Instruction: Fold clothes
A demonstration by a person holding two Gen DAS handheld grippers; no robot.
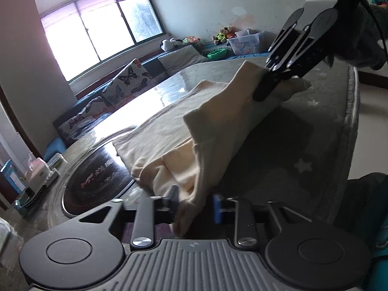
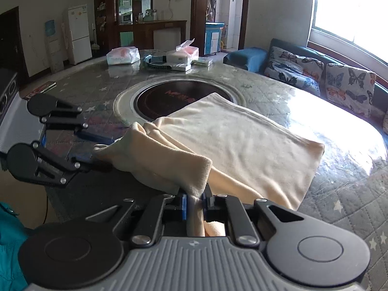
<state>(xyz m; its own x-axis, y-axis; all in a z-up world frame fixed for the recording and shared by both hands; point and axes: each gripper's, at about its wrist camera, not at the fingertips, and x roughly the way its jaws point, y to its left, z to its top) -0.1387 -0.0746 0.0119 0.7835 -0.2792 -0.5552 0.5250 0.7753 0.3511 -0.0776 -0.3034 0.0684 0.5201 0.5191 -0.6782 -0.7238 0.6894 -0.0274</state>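
The cream garment lies on the counter near its front edge, its far corner lapping over the round dark hob inset at the counter's middle. Most of it rests flat as a folded panel; the near strip is lifted and strung between the two tools.

The right gripper has its fingers drawn narrow on a bunched fold of the cloth, which passes straight between the blue pads. The left gripper holds the other end of that strip, its fingers also narrow, with the fabric draped between them (motion blur there keeps me from seeing how firmly the pads bite).

The relation that matters: the lifted strip runs lengthways from one gripper to the other, roughly along the front edge of the counter, and the flat body of the garment lies beyond it, away from the person. So the fold, as I judge it, wants both hands carrying that edge forward over the flat panel together; neither hand is clearly nearer to it.

The right wrist view shows the whole flat panel, its far edge and the hob under its corner, and the left gripper's fingers from the side. The left wrist view shows instead the right gripper pinching the far end from above, and the bare grey counter beneath the raised strip.
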